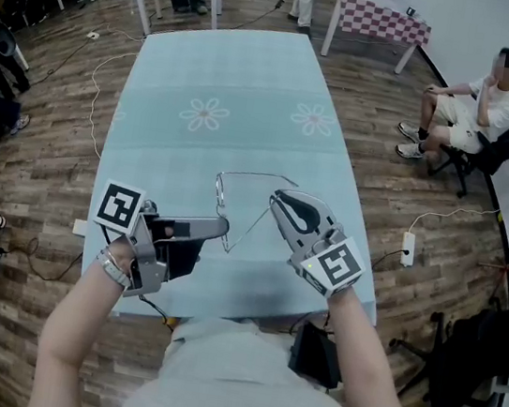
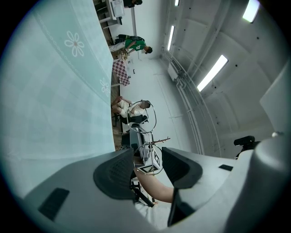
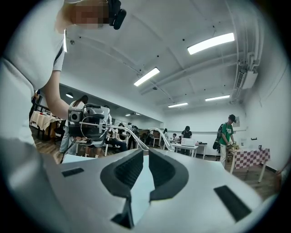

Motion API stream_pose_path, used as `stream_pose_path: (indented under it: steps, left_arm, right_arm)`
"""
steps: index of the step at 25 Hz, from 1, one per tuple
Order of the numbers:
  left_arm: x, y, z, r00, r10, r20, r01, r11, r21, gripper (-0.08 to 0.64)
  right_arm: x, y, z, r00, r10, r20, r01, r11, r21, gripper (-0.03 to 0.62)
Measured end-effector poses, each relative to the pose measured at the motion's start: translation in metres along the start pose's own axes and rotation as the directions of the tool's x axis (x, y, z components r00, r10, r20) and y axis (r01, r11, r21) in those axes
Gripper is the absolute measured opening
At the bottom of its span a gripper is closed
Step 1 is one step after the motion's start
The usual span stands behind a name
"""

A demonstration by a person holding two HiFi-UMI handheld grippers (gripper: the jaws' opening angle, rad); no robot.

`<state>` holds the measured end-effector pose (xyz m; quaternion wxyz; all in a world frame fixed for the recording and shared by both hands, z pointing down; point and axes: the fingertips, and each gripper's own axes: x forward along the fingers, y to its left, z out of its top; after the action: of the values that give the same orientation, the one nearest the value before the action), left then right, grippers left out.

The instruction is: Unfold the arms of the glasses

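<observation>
The left gripper (image 1: 225,225) (image 2: 148,161) points level over the near edge of the table (image 1: 225,80). Its jaws stand moderately apart, and one round lens of the glasses (image 1: 219,193) (image 2: 145,116) sits between the pads with its rim meeting them on either side, so this gripper has hold of the frame. The right gripper (image 1: 276,199) (image 3: 144,152) faces it from the other side. Its jaws are drawn close with only a narrow gap, and a thin metal arm of the glasses (image 3: 132,135) runs out from between their tips toward the left gripper; the grip looks closed on that arm. The glasses hang in the air between the two grippers, above the pale teal cloth with its flower prints and not resting on it. In the head view one arm stretches from the frame across to the right gripper, and a second thin line slants down toward the table edge. Farther out, a power strip (image 1: 408,249) lies on the wooden floor at the right, a person (image 1: 468,107) sits on a chair beyond it, and a table with a checked cloth (image 1: 376,22) stands at the far end.
</observation>
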<state>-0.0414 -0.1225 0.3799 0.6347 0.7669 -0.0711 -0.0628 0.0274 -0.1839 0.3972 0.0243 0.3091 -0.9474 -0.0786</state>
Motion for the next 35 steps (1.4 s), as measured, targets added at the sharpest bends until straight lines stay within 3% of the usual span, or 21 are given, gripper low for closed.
stream_pose_path:
  steps: [35]
  left_arm:
    - [-0.018,0.003,0.021,0.997,0.036,0.073,-0.038,0.999,0.025,0.199]
  right_arm:
    - [-0.033,0.007,0.007,1.000,0.009,-0.021,-0.010,1.000,-0.007,0.032]
